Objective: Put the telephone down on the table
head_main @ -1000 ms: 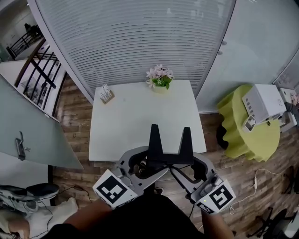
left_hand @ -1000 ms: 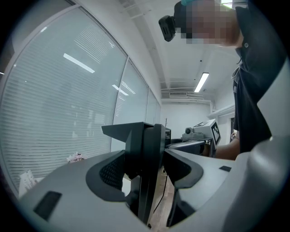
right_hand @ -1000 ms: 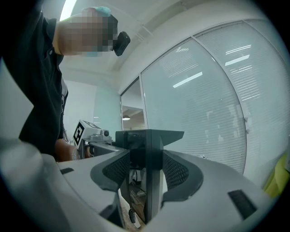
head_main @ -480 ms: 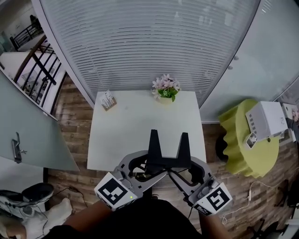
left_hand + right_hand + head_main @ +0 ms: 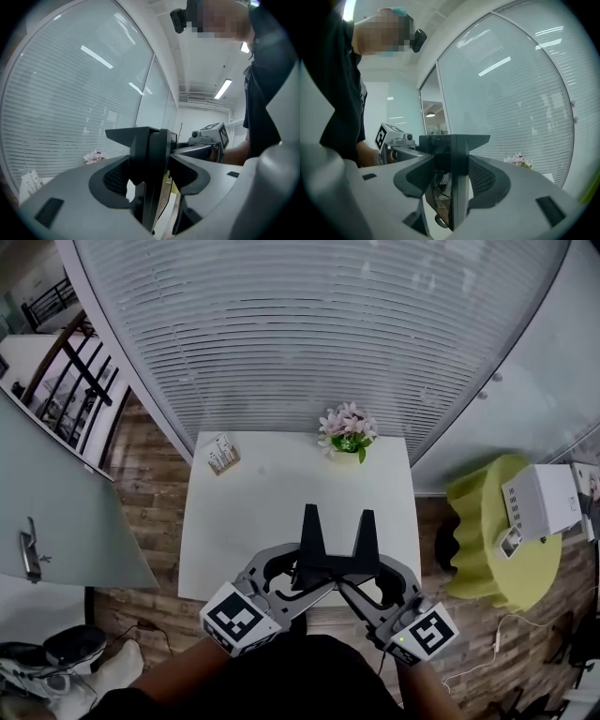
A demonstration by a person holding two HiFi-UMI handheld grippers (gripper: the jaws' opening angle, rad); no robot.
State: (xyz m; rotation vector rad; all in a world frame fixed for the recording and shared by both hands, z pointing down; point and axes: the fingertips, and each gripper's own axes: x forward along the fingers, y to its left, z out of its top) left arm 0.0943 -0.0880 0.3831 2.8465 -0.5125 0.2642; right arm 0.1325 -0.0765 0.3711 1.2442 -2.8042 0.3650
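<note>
The telephone (image 5: 333,557) is a black piece with two pointed ends sticking up. It hangs over the near edge of the white table (image 5: 272,507), held from both sides. My left gripper (image 5: 302,576) is shut on its left part and my right gripper (image 5: 354,579) on its right part. In the left gripper view the black telephone (image 5: 149,178) fills the gap of the left gripper (image 5: 152,161). The right gripper view shows the same telephone (image 5: 452,180) pinched in the right gripper (image 5: 451,164). Its underside is hidden.
A pot of pink flowers (image 5: 346,434) stands at the table's far edge and a small card holder (image 5: 223,455) at its far left corner. A yellow-green round table (image 5: 483,526) with a white device (image 5: 544,501) is to the right. A glass wall with blinds runs behind.
The table and flowers have slid down and closer in the head view as the person stepped forward. Both grippers keep the same hold on the telephone.
</note>
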